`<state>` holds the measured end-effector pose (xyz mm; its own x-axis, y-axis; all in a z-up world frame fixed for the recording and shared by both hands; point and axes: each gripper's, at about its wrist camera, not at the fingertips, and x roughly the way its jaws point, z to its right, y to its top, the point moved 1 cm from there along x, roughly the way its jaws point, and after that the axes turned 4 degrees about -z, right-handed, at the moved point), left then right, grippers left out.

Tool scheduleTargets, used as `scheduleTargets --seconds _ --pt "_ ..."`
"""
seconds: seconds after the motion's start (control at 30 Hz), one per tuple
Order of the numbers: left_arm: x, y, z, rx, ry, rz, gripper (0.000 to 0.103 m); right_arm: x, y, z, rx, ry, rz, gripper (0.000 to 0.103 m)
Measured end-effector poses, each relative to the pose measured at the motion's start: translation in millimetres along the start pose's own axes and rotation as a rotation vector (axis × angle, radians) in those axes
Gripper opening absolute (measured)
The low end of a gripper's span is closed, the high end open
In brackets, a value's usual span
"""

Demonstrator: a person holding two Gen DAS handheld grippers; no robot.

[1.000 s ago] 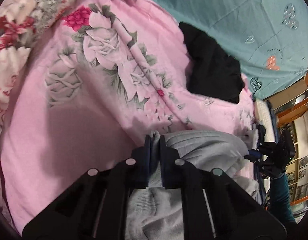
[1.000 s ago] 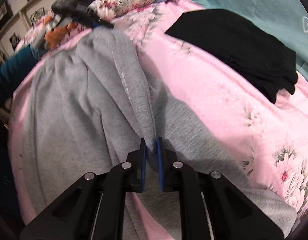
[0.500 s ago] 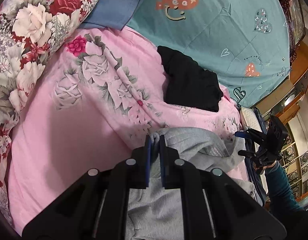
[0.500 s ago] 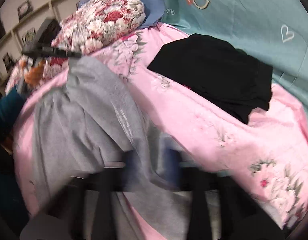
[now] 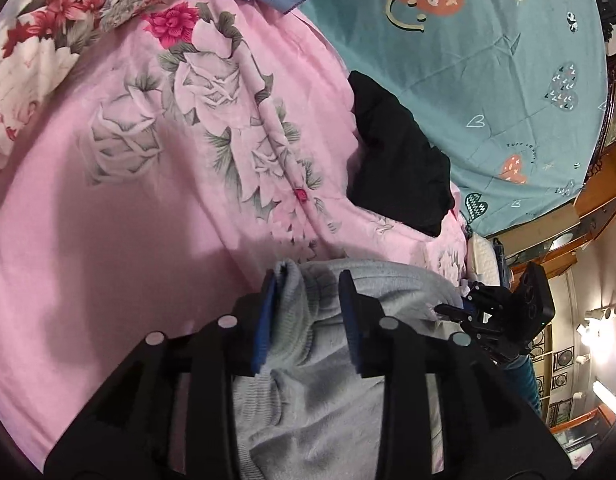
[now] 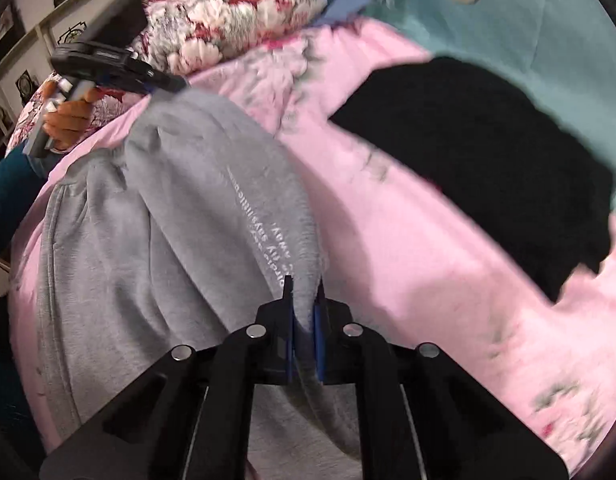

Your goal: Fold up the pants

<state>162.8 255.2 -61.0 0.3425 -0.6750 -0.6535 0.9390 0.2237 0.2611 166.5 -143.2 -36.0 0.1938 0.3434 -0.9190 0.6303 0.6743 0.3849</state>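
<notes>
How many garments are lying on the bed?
2: grey pants near the pink cover's front edge, and a folded black garment farther back where it meets the teal sheet. Others may be hidden.

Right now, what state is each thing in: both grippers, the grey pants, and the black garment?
left gripper: jaws just opened, apart, grey cloth loose between them
right gripper: jaws just closed, shut on the pants' fabric
grey pants: partly folded, bunched on the pink quilt
black garment: lying apart, untouched
</notes>
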Motion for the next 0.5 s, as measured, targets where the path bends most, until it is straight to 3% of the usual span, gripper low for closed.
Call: scheduleTargets --seconds 0.03,0.1,0.13,0.2,0.27,0.37,0.5 --pt "-0.6 -1.7 3.0 0.009 0.002 0.005 0.032 -5.5 1.3 0.6 0.0 0.0 0.007 0.008" --pt "-6.8 -7.0 11.2 0.051 0.022 0.037 0.011 -12.0 1.3 -1.2 -0.022 -0.035 0.017 0.008" --pt "-11.4 -9.8 13.6 0.066 0.031 0.057 0.009 -12.7 1.1 -2.0 -0.026 -0.05 0.016 0.008" --pt "-19.8 -14.9 14.7 0.084 0.012 0.081 0.009 -11.4 0.5 -4.2 -0.033 -0.089 0.014 0.008" --pt "-16.9 -18.0 15.8 0.106 0.029 0.053 0.009 -10.1 -1.2 -7.4 -0.037 -0.101 0.015 0.008" --pt "-6.1 -15.4 4.4 0.048 0.011 -0.033 0.012 -9.0 -4.1 -10.7 -0.045 -0.088 -0.004 0.008" --pt "1.6 -7.8 -6.2 -0.018 -0.01 -0.067 0.019 -5.2 -4.6 -12.3 -0.05 -0.091 -0.005 0.008"
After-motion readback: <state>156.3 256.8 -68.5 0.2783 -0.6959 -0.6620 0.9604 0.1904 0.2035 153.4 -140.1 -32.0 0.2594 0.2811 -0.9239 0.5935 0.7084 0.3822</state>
